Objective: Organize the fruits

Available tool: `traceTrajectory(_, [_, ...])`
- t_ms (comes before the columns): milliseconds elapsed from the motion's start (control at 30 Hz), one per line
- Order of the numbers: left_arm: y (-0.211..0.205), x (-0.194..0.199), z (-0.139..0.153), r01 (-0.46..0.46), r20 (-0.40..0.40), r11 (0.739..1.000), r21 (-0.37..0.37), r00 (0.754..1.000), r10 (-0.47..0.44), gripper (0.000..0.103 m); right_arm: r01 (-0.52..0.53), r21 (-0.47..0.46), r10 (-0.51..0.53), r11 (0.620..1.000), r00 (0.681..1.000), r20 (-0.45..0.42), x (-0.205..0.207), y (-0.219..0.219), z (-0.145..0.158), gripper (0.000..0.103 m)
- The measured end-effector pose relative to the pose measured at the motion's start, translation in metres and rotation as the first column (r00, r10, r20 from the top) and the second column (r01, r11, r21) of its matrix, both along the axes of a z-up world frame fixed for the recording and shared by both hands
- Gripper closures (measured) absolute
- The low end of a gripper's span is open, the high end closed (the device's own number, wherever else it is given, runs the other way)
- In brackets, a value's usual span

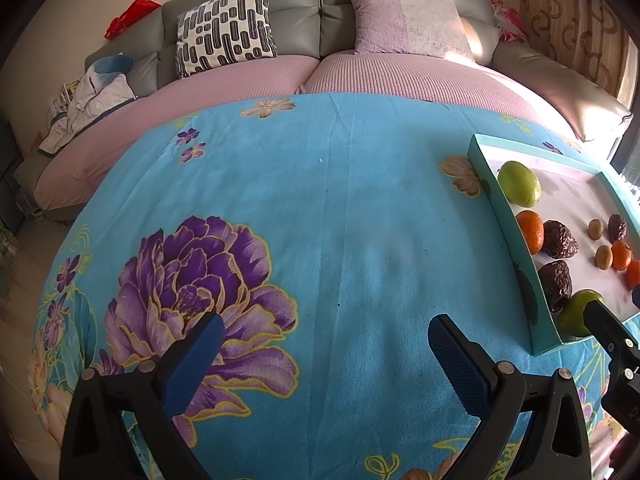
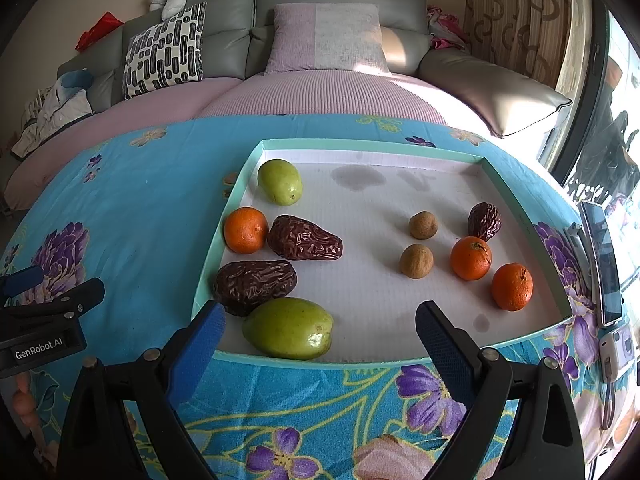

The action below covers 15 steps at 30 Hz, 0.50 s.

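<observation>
Sunlight from the window side falls across a grey sofa (image 2: 336, 0) with lilac cushions, and in front of it a table draped in a turquoise cloth printed with purple peonies (image 1: 320, 208). On the cloth sits a shallow teal-rimmed cardboard tray with a white floor (image 2: 360, 146), and all the fruit lies in it. Near its left wall are two green mango-like fruits (image 2: 289, 328), an orange tangerine (image 2: 245, 230) and two big wrinkled brown dates (image 2: 256, 284); over to the right lie two small tan longans (image 2: 417, 261), a smaller date (image 2: 485, 221) and two more tangerines (image 2: 471, 258). To my eye the kinds are mixed on both sides, so the sorting looks barely begun. The right gripper (image 2: 320, 342) hangs at the tray's near edge, jaws spread wide, holding nothing. The left gripper (image 1: 326, 350) hovers over bare cloth, equally wide and empty.
</observation>
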State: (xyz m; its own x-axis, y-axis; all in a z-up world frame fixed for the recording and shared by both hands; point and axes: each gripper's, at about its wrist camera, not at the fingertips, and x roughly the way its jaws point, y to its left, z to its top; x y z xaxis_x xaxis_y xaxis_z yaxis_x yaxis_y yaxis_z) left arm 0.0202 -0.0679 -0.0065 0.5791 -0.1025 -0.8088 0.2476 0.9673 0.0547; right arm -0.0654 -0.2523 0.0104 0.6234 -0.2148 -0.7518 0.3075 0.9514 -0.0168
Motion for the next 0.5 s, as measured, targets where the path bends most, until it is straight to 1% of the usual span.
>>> traceTrajectory(500, [0.0013, 0.0012, -0.0028, -0.008, -0.012, 1.0, 0.001, 1.0, 0.008, 0.0, 0.0, 0.002, 0.0, 1.0, 1.0, -0.01, 0.0005, 0.0012, -0.0017, 0.007])
